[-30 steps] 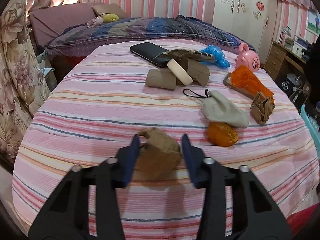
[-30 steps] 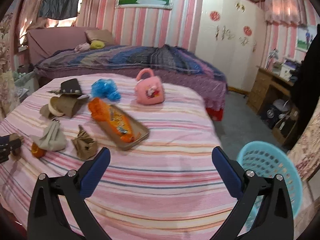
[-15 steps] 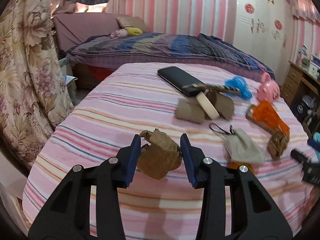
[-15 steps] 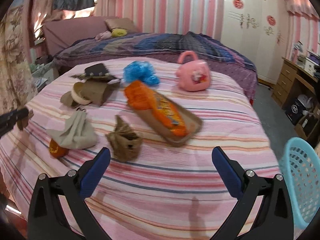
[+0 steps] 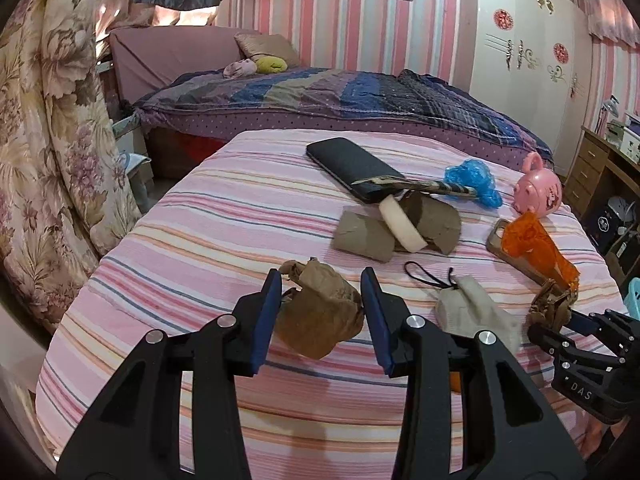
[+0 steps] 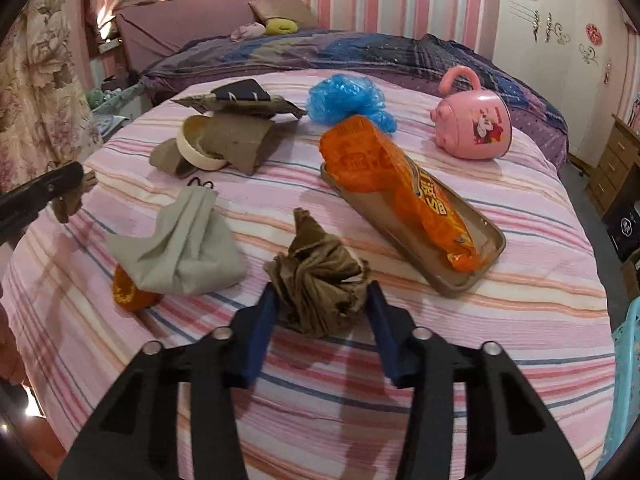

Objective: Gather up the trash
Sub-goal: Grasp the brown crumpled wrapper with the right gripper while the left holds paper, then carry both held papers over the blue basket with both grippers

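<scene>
We are holding one crumpled paper ball [image 5: 320, 312] clenched in the left gripper [image 5: 320, 312], low centre. The right gripper [image 6: 320, 312] is closing on a second paper wad [image 6: 320, 280] on the bed [image 6: 520, 320]. Wrappers are still lying around; the basket [image 6: 628, 380] is waiting at lower right.

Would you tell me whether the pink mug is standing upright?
No, the pink mug lies tipped on its side on the striped cloth.

a pink striped bedspread [image 6: 460, 336] carries everything. between the closing right jaws lies a crumpled brown paper wad [image 6: 320, 280]; beyond them a tray [image 6: 480, 256], a pink cup [image 6: 476, 128]; to their left a grey cloth pouch [image 6: 180, 248].
</scene>
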A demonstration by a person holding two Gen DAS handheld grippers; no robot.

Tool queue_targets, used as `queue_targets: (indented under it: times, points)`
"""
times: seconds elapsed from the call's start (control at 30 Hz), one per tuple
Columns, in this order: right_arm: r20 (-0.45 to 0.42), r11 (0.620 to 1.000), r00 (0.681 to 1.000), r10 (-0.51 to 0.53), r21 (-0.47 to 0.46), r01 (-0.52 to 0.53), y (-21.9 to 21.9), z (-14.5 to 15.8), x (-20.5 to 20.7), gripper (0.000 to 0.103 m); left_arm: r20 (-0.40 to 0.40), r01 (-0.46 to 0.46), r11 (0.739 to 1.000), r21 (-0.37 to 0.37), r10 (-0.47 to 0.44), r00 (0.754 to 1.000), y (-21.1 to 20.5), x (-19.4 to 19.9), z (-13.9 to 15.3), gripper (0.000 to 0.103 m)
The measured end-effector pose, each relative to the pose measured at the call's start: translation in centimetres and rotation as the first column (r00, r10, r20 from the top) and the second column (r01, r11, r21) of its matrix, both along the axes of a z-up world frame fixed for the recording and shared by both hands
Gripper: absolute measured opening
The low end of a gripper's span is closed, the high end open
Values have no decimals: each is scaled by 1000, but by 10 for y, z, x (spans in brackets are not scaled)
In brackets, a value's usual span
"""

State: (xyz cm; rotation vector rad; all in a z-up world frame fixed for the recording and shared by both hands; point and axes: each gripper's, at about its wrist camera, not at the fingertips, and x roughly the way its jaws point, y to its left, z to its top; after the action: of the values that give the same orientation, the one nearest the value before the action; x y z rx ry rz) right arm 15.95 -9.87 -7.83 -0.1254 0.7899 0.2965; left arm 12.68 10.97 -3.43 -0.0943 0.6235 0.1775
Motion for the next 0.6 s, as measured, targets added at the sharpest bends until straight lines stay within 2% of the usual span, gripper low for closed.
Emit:
queue_targets:
  times: [0.23, 0.47, 0.6]
  points:
    - [96, 997, 995, -9, -73, 16, -23, 17, -18, 44, 2, 28, 999, 38, -28, 1000, -22, -10, 1, 40]
    - [136, 994, 987, -87, -48, 94, -93, 36, -38, 44, 18, 46, 999, 17, -46, 999, -50, -18, 12, 40]
    - [153, 989, 979, -134, -41, 142, -133, 43, -48, 44, 44, 75, 996, 43, -77, 996, -79, -25, 24, 40]
